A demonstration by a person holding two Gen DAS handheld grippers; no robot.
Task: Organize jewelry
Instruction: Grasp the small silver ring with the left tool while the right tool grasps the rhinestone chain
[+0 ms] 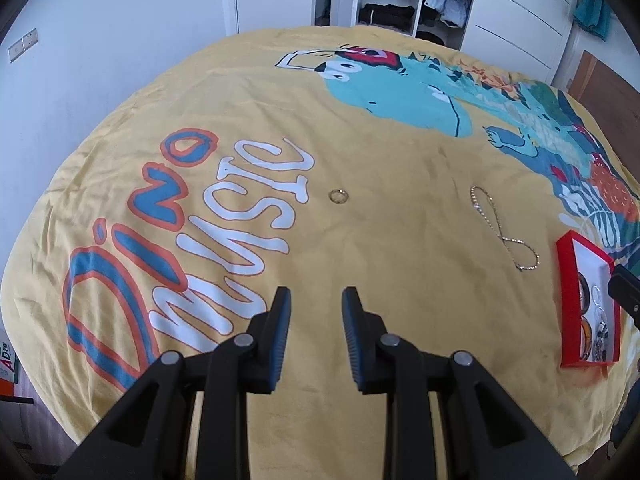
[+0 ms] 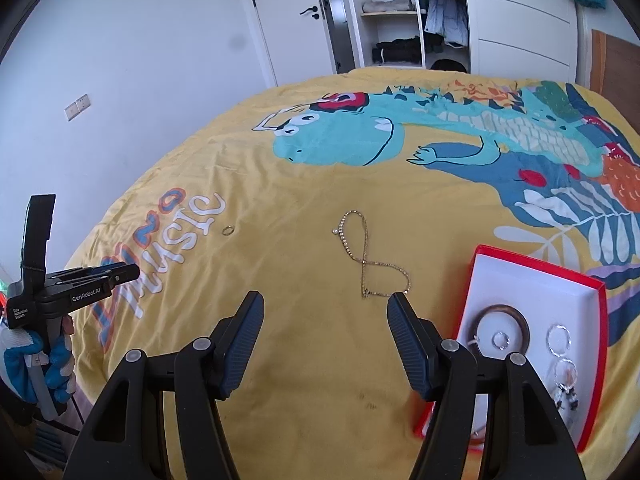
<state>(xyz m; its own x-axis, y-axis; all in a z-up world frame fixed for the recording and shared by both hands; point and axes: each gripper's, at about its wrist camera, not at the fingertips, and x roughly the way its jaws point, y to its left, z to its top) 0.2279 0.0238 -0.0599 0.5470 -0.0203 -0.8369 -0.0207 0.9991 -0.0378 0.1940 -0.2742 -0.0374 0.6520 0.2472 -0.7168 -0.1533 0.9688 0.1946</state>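
A gold chain necklace (image 2: 370,262) lies in a figure-eight on the yellow bedspread, just beyond my right gripper (image 2: 325,305), which is open and empty. It also shows in the left wrist view (image 1: 505,229). A small gold ring (image 1: 338,196) lies ahead of my left gripper (image 1: 316,297), which is open and empty; the ring shows far left in the right wrist view (image 2: 227,231). A red box with a white lining (image 2: 532,280) sits right of the right gripper and holds a brown bangle (image 2: 502,322), rings and clear hoops. The box also shows in the left wrist view (image 1: 565,300).
The bedspread (image 1: 360,140) has a dinosaur print and "Dino Music" lettering. The other gripper, held in a gloved hand (image 2: 60,292), is at the left bed edge. An open wardrobe (image 2: 396,12) and a white door (image 2: 280,12) stand beyond the bed.
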